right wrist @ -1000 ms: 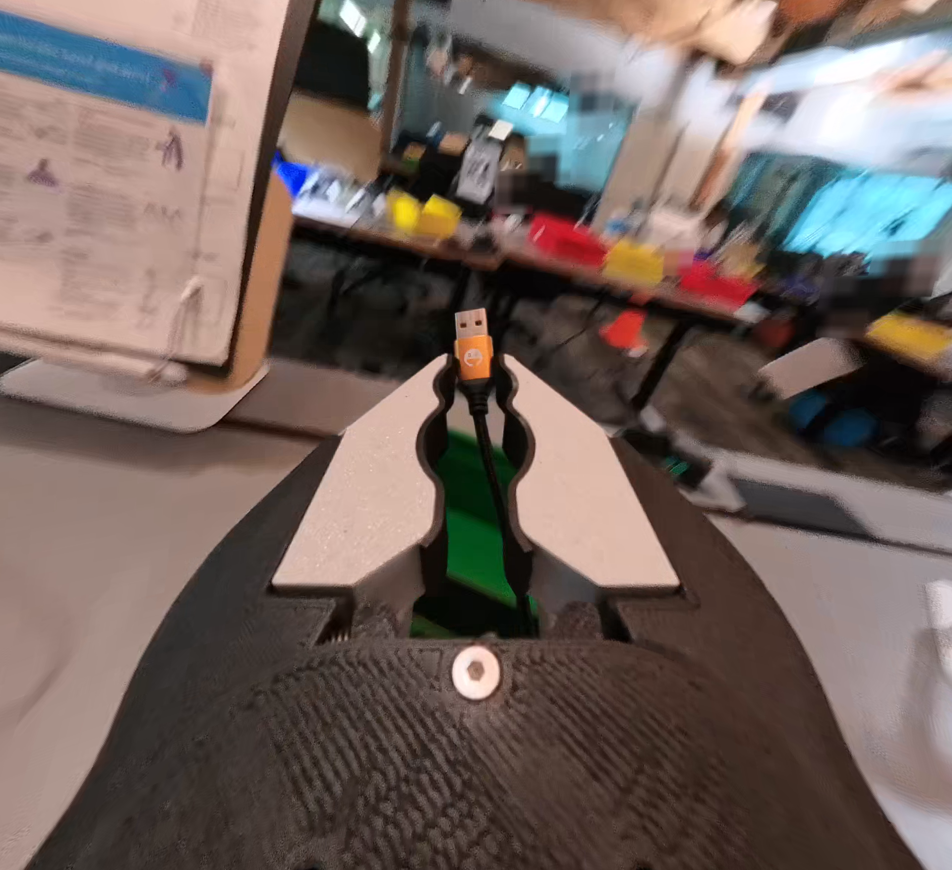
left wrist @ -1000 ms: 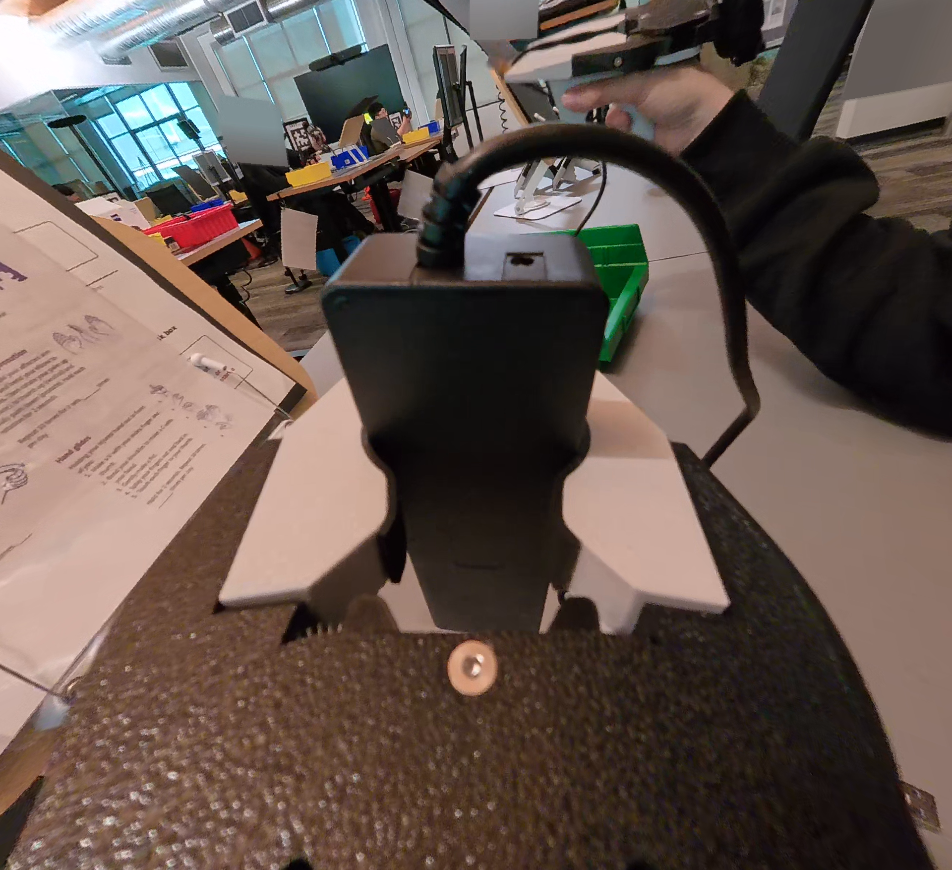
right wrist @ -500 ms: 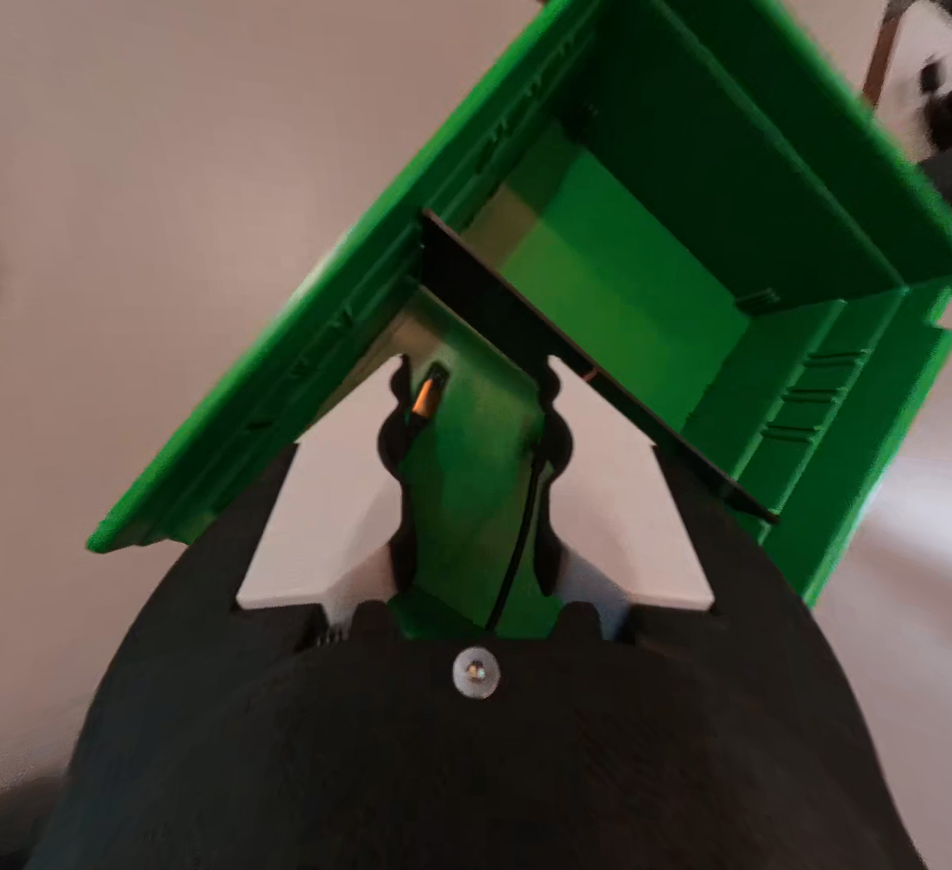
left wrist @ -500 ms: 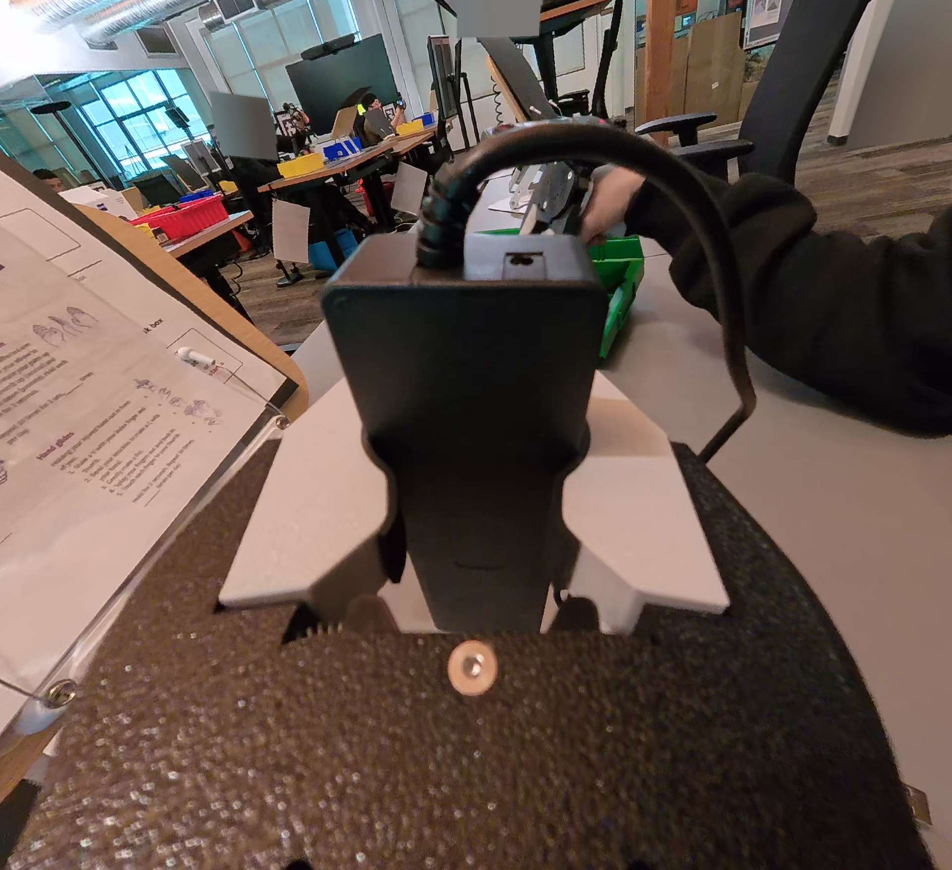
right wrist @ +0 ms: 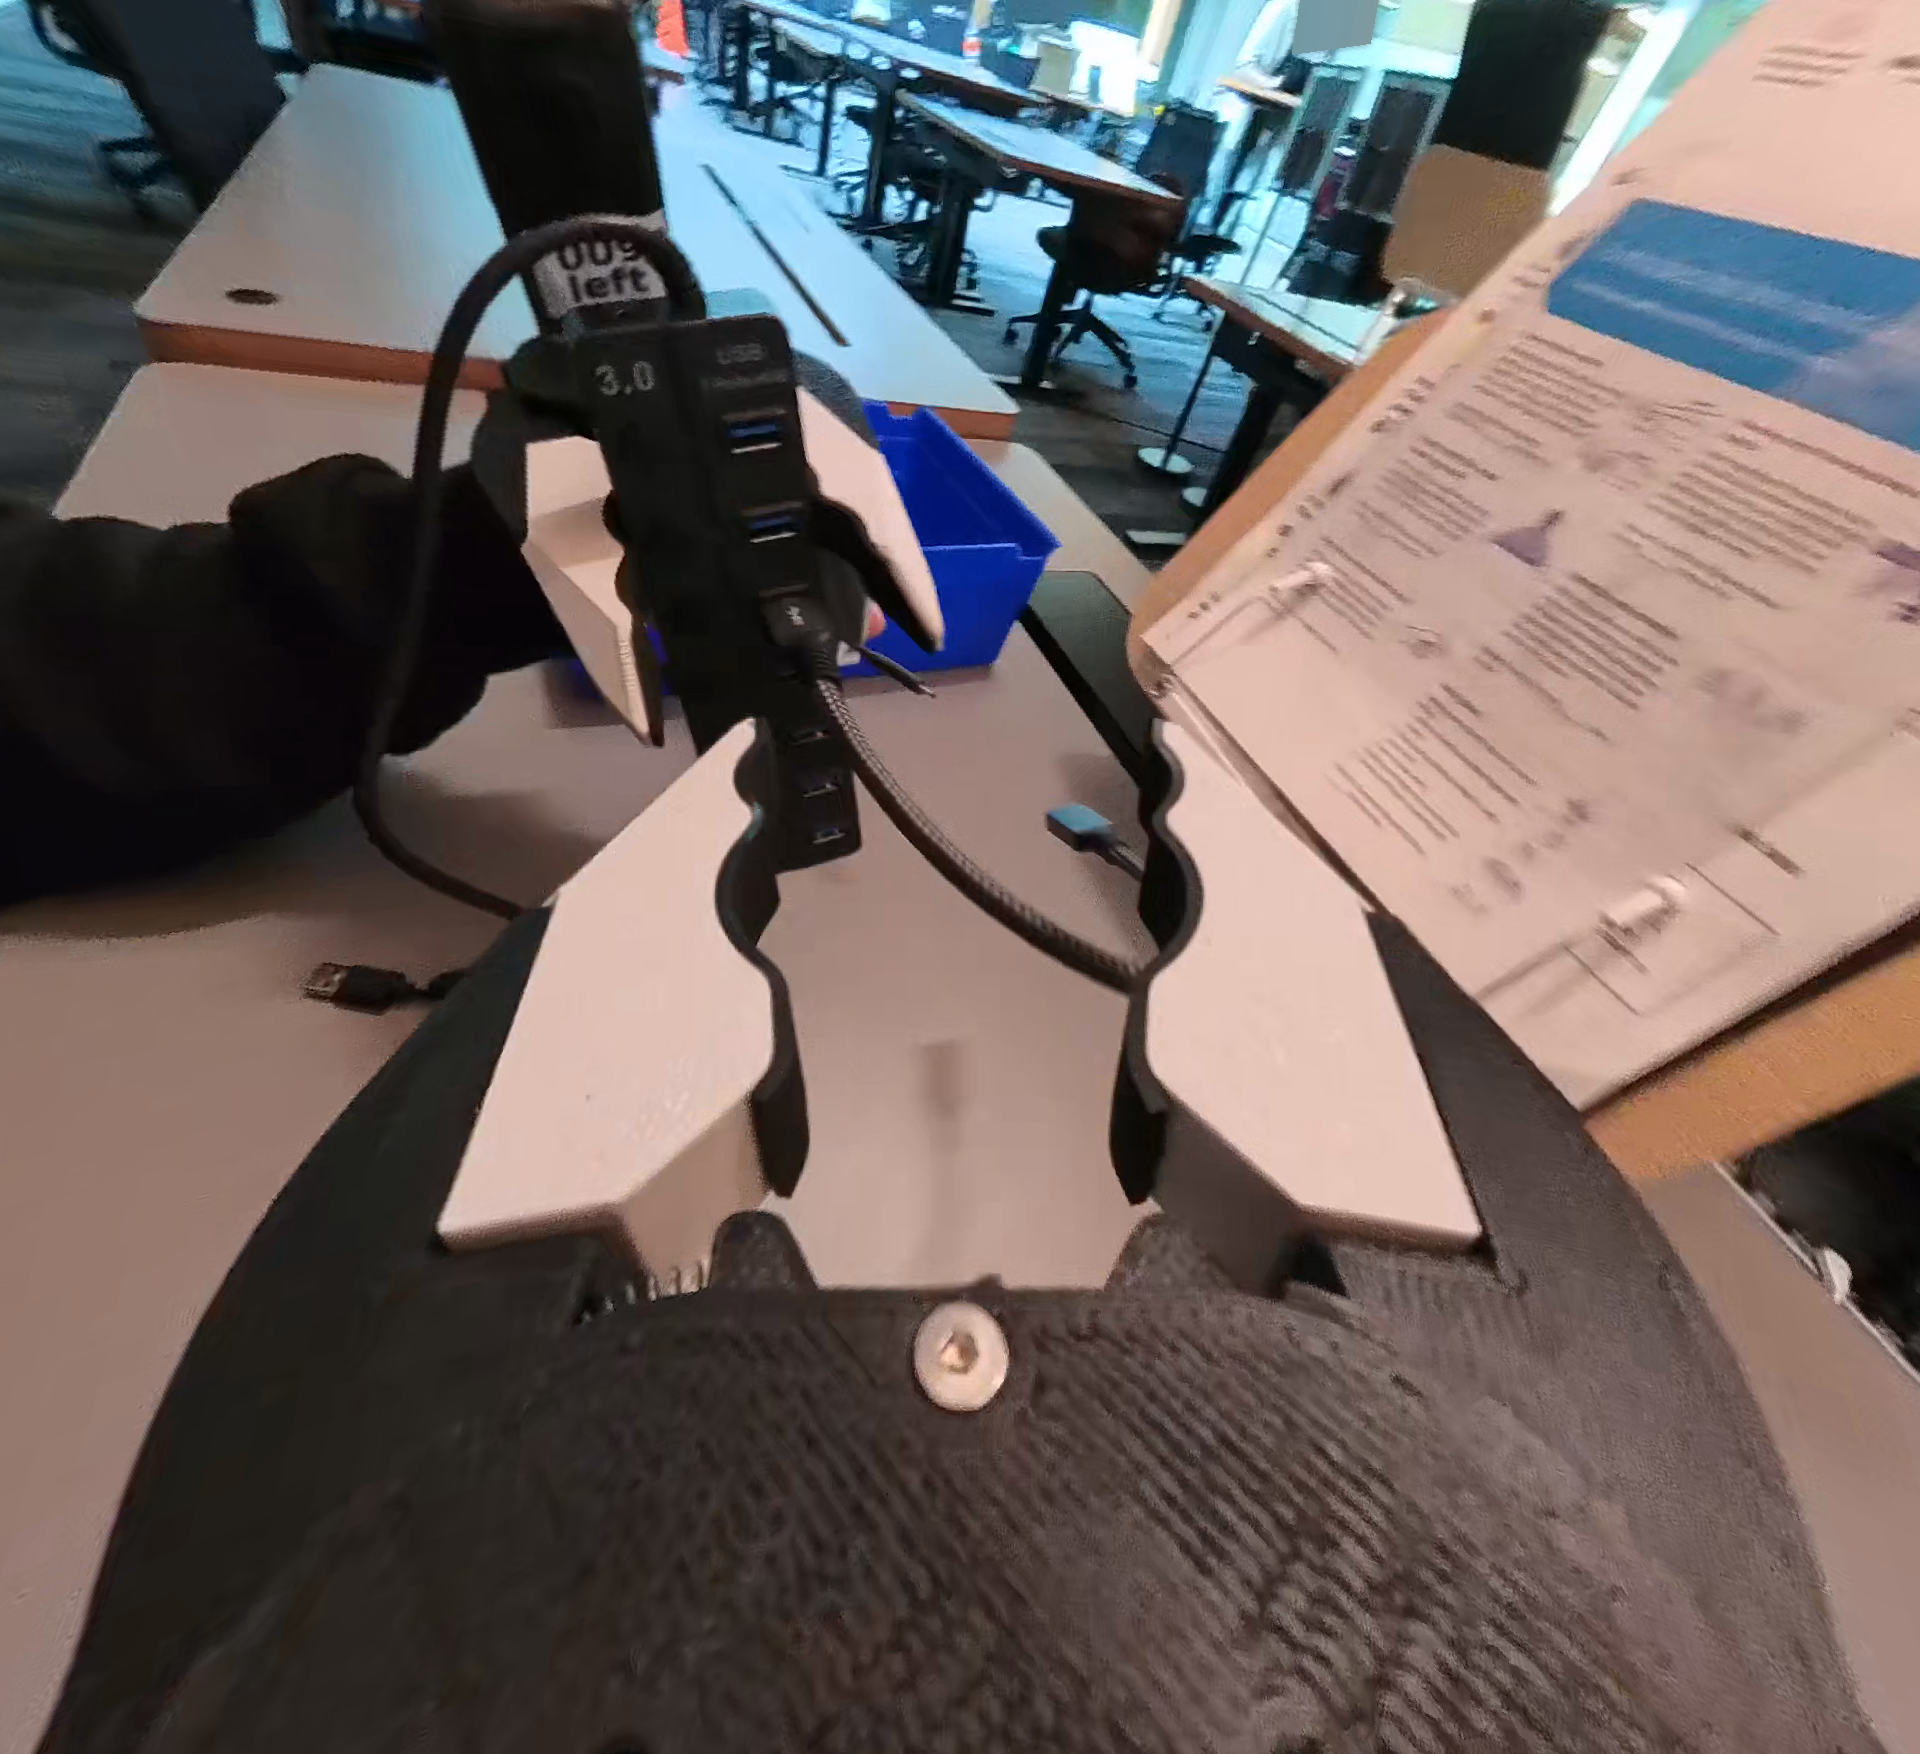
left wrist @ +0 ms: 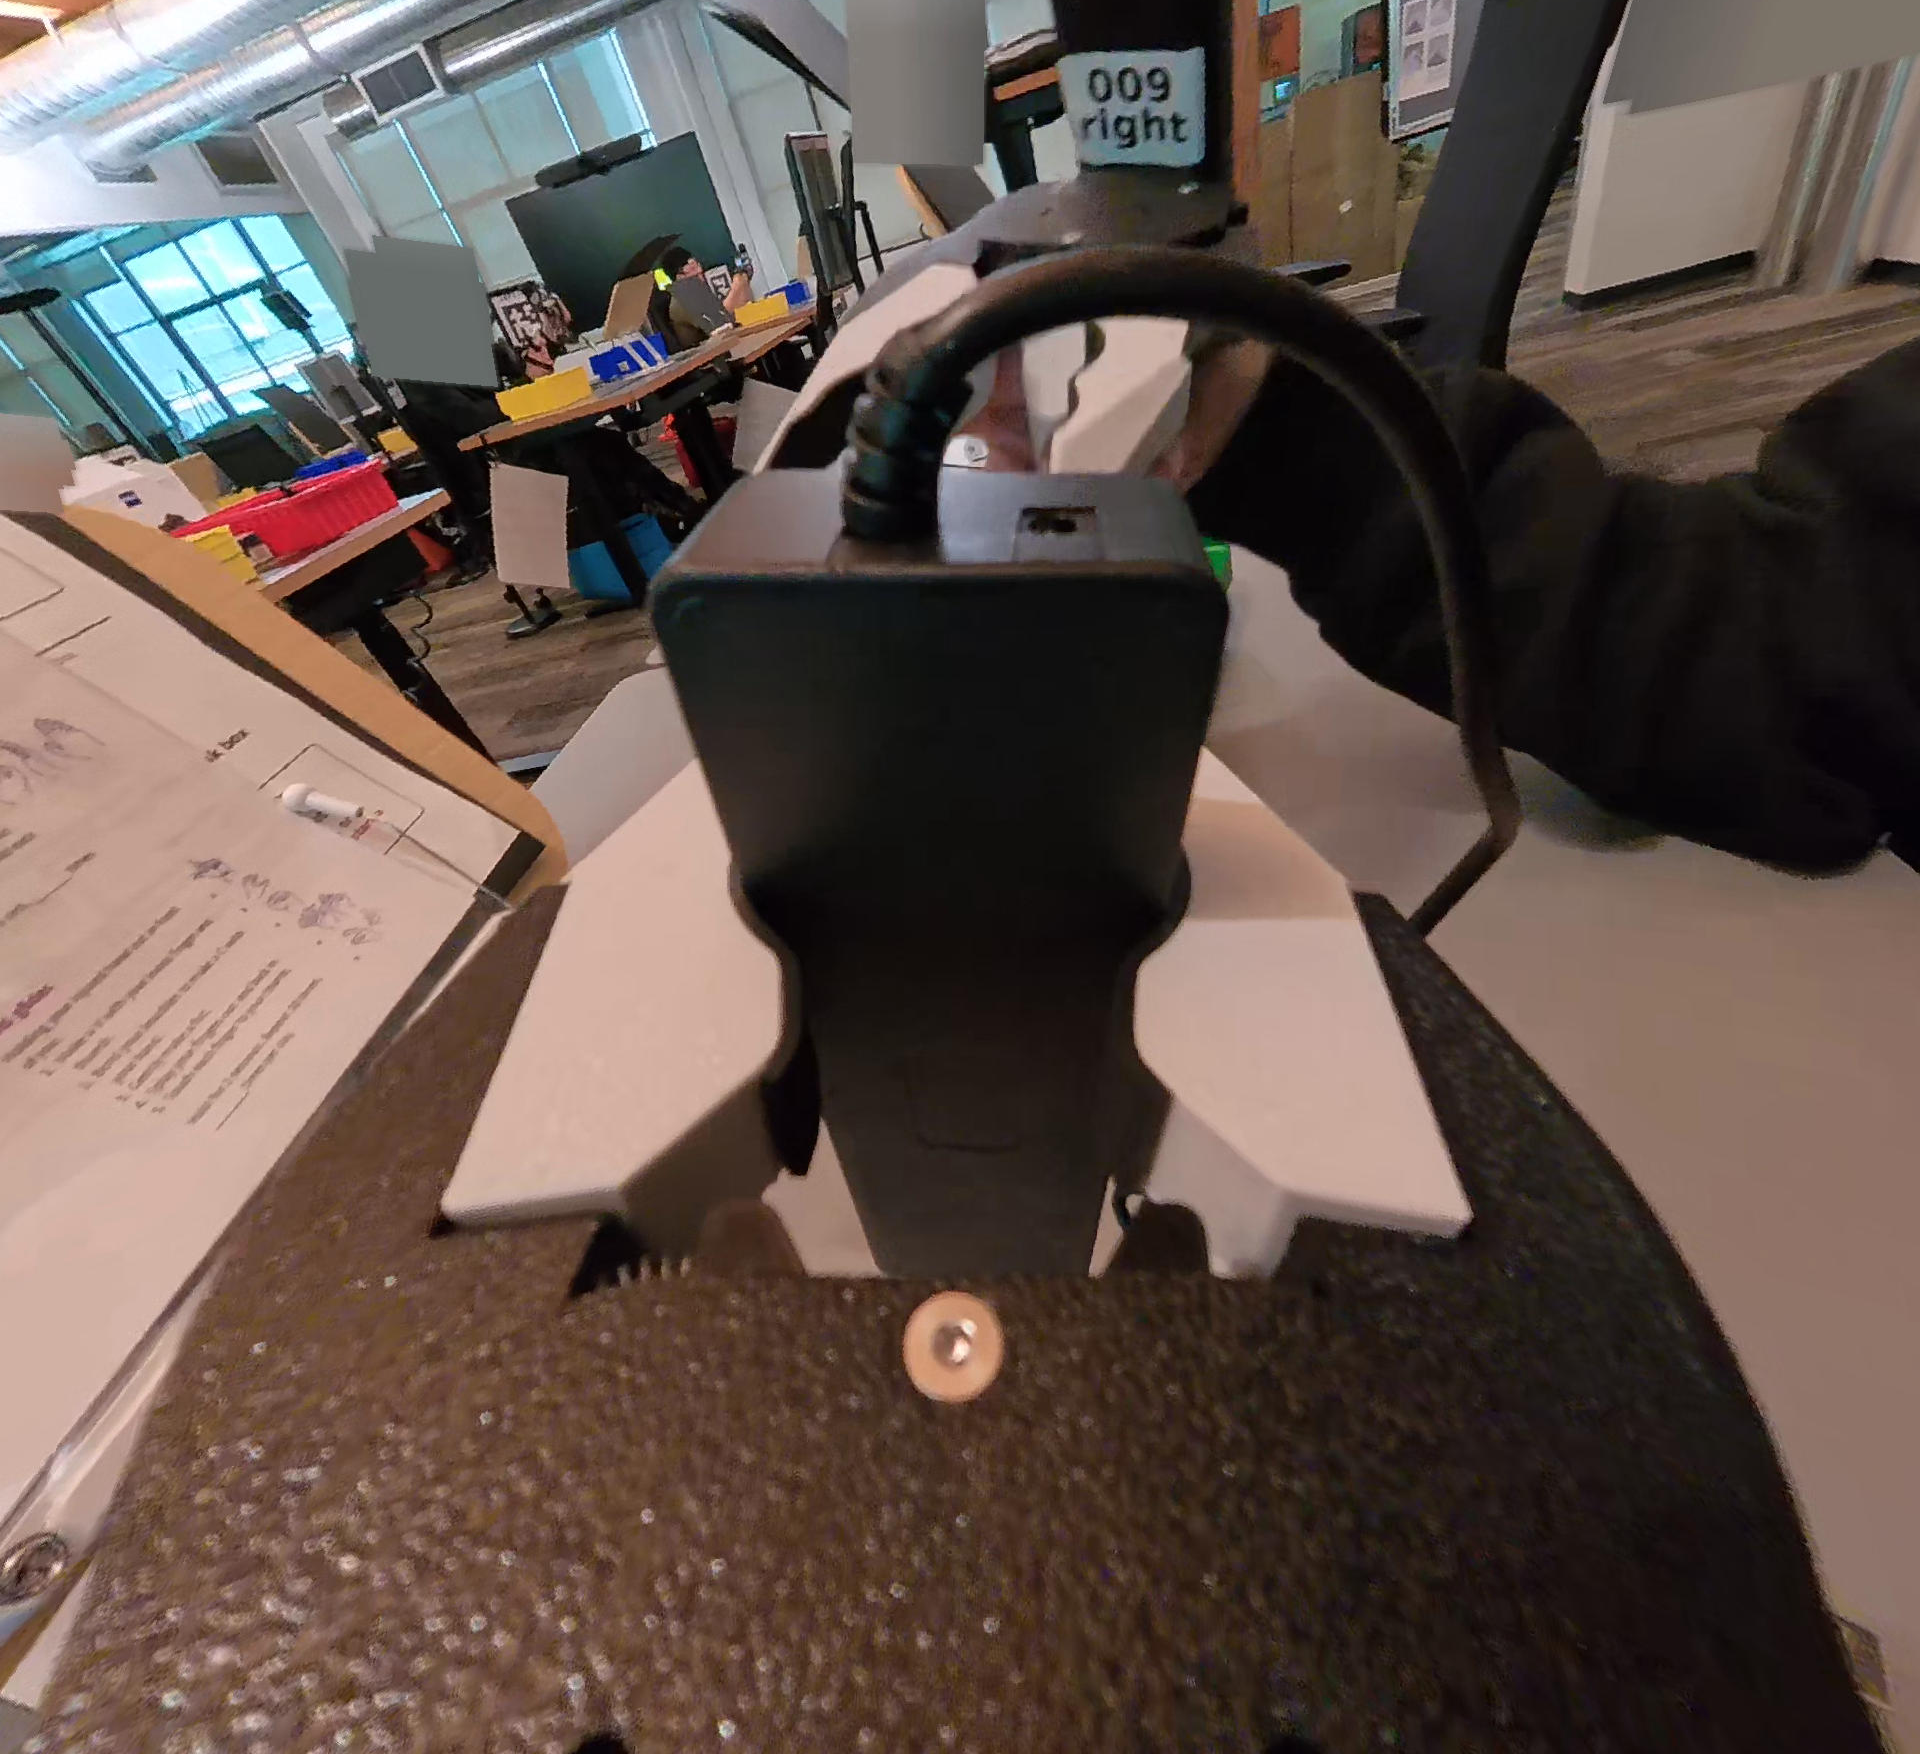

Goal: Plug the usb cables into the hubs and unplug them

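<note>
My left gripper [left wrist: 956, 800] is shut on a black USB hub [left wrist: 935, 748] and holds it upright above the table. The hub's own black cable [left wrist: 1382, 416] loops from its top down to the right. In the right wrist view the hub [right wrist: 717, 509] faces me with its row of ports, gripped by the left gripper [right wrist: 727, 582]. A black plug [right wrist: 795, 624] with a braided cable [right wrist: 935, 863] sits in a middle port. The cable sags across the gap of my right gripper [right wrist: 956, 769], which is open and empty just below the hub.
A black USB plug [right wrist: 353, 982] and a blue-tipped plug [right wrist: 1081, 821] lie loose on the grey table [right wrist: 208, 1133]. A blue bin [right wrist: 956, 530] stands behind the hub. A slanted instruction sheet [right wrist: 1558, 613] stands at the right. A green bin's edge [left wrist: 1216, 556] peeks past the hub.
My right gripper held an orange USB plug, let it go over the green bin, and has swung back open to face the hub. The left gripper has kept its hold.
</note>
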{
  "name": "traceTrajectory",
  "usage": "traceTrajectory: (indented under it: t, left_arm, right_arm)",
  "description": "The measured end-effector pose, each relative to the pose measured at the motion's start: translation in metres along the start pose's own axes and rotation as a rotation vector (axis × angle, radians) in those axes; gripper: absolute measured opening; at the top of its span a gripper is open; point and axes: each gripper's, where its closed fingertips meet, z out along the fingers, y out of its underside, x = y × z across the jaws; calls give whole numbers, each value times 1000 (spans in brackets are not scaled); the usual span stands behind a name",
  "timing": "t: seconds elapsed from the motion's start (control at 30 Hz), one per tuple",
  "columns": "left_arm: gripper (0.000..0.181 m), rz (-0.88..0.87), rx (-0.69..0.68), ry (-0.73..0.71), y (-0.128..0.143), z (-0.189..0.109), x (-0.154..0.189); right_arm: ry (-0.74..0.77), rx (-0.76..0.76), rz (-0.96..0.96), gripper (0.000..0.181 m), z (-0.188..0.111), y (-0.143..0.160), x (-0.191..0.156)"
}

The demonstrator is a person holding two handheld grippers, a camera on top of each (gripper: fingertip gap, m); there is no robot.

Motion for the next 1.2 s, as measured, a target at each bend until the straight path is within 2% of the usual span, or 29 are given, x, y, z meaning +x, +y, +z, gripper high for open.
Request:
traceTrajectory:
  t: [0.13,0.27,0.37,0.67,0.8,1.03,1.2]
  left_arm:
    - [62,11,-25,-5,4,0,-1]
    - [62,21,-32,-7,7,2,-1]
    - [62,43,-57,-8,11,5,1]
    - [61,86,-46,0,11,8,4]
    - [62,97,-63,11,15,11,6]
    - [61,88,-73,1,20,13,3]
    - [61,59,-63,34,19,12,7]
  right_arm:
    - [-38,-40,-80,56,21,4,-17]
    - [-74,-105,0,44,35,22,-19]
    - [-118,-75,-14,36,41,20,-26]
    - [-139,-119,-80,32,54,28,-37]
    - [-173,-105,-56,15,58,28,-41]
    - [-154,-147,-71,16,64,33,-40]
    - [-173,-207,-80,16,58,33,-42]
